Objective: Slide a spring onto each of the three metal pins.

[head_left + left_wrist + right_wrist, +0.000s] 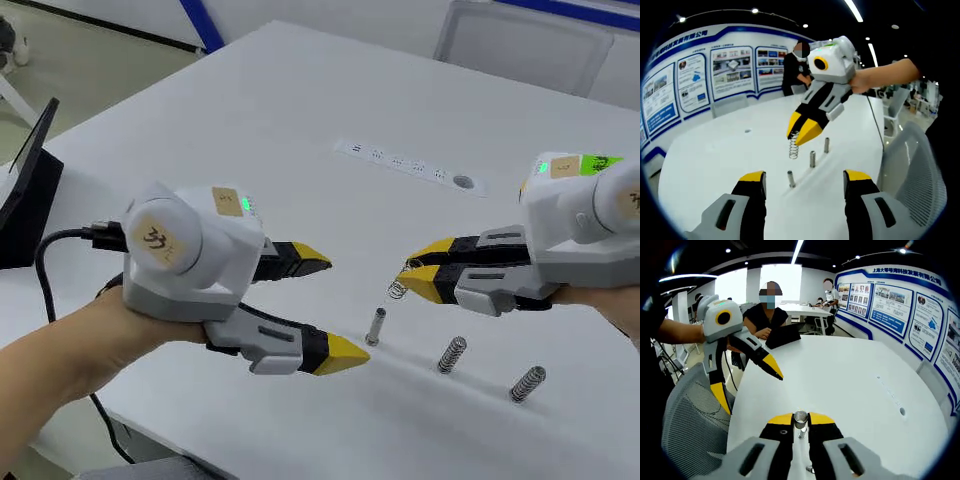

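Note:
On the white table [250, 130] a bare metal pin [376, 326] stands upright. Right of it are two pins that each carry a spring [452, 354] [527, 383]. My right gripper [410, 272] is shut on a third spring [396, 290], which hangs just above and slightly right of the bare pin. In the right gripper view the spring [800, 417] sits pinched between the yellow tips of my right gripper [800, 421]. My left gripper [335, 308] is open to the left of the bare pin, holding nothing. The left gripper view has the bare pin [790, 178] between the open jaws, with the held spring [794, 146] above it.
A recessed power strip [405, 163] lies in the table beyond the pins. A black screen [25, 190] and a cable [60, 240] are at the left edge. A grey chair [520, 40] stands at the far side. Two people are beyond the table in the right gripper view.

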{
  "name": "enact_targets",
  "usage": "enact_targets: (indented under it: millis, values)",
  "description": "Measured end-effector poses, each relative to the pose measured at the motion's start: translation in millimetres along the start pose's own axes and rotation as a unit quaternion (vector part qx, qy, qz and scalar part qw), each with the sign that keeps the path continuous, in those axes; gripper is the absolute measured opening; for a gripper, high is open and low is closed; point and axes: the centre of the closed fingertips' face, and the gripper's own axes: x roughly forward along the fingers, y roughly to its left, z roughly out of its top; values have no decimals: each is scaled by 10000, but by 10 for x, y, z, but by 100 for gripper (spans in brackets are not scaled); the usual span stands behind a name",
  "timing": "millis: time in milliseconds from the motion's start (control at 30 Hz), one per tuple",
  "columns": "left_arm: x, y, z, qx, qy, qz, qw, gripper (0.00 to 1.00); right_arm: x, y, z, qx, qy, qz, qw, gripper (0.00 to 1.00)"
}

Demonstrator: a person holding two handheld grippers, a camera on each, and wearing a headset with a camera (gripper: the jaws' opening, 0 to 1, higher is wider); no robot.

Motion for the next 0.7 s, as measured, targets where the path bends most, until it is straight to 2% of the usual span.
enact_targets:
  millis: [100, 300, 600, 700]
  values:
    - [-14, 8, -23, -22, 13, 16, 10000, 72, 86, -12, -46, 15, 82, 15, 10000, 11]
    - [-57, 23, -100, -69, 88, 16, 9999, 77, 246, -57, -150, 40, 260, -33, 9996, 11]
    - [-42, 84, -145, -198, 77, 70, 9997, 87, 345, -86, -271, 99, 494, -3, 9987, 11]
    - [-24, 77, -203, -193, 181, 49, 9996, 87, 363, -72, -299, 123, 524, 31, 9985, 11]
